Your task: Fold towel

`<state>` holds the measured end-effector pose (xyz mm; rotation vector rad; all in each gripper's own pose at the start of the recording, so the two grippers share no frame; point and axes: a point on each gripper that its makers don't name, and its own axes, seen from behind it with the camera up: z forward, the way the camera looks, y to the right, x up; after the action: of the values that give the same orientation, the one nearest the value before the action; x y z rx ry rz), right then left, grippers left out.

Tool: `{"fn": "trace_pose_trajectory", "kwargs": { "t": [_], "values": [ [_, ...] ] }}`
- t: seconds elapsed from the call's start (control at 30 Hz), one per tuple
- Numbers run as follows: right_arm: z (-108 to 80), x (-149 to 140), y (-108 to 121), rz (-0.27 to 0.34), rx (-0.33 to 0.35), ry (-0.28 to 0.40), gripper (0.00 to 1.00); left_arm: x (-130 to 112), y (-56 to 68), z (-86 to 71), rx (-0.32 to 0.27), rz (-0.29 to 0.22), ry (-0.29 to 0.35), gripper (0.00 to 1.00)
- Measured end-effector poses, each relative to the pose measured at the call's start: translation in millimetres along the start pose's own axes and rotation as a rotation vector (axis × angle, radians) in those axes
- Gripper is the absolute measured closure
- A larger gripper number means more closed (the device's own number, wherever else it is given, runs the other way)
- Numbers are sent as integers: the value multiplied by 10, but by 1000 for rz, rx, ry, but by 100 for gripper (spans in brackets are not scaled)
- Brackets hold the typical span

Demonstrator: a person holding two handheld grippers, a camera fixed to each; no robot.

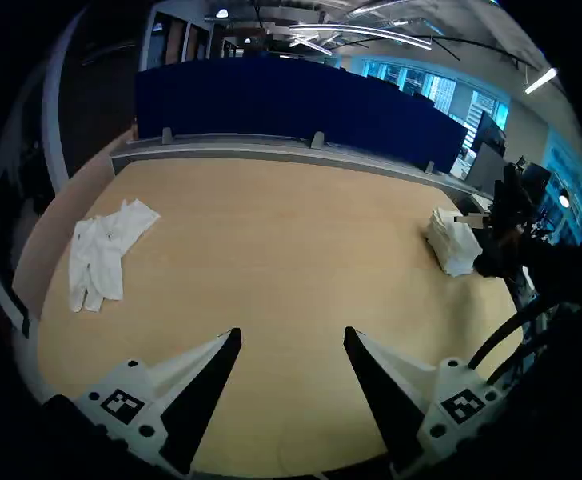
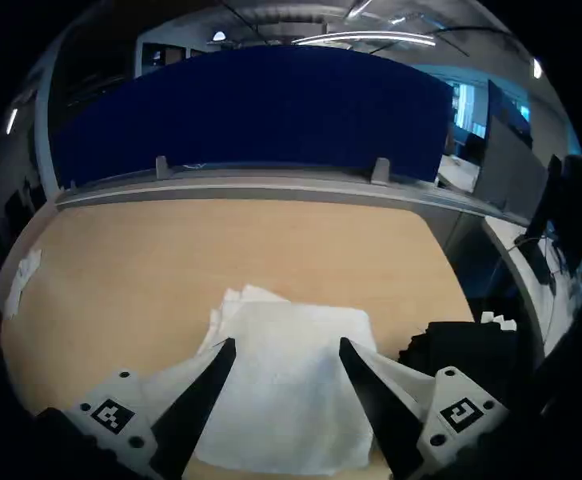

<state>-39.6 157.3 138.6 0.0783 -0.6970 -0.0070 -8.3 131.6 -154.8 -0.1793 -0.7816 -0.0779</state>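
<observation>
Two towel spots were on the desk [image 1: 291, 224]: a loose towel [image 1: 107, 252] at the left of the left gripper view, and a folded stack [image 2: 291, 384] low in the right gripper view. The left hand-held gripper [image 1: 291, 331] was wide open over bare wood, holding nothing. The right hand-held gripper [image 2: 285, 342] was spread open too, over the stack, maybe touching it.
</observation>
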Motion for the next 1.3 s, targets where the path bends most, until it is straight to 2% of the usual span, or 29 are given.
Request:
{"fn": "trace_pose_trajectory", "kwargs": {
  "t": [0.17, 0.33, 0.47, 0.57, 0.7, 0.9, 1.3],
  "values": [
    [175, -10, 6, 12, -4, -17, 0, -23, -37, -18, 19, -10, -3, 5],
    [269, -79, 18, 15, -9, -32, 0, -33, -78, -31, 33, -17, -3, 4],
    [284, -95, 29, 15, -10, -32, 0, -37, -93, -39, 39, -19, -3, 5],
    [218, -41, 28, 17, -12, -17, 0, -31, -93, -29, 36, -17, -2, 5],
    [-4, 94, -48, 17, -10, 29, 0, 9, -112, 6, 33, -13, 9, 5],
    [-465, 167, -250, 1, -23, 92, 0, 111, -157, 38, 18, -21, 41, 4],
    [-1495, -100, -985, -28, -25, 161, 0, 254, -304, 92, -26, -30, 110, 4]
  ]
}}
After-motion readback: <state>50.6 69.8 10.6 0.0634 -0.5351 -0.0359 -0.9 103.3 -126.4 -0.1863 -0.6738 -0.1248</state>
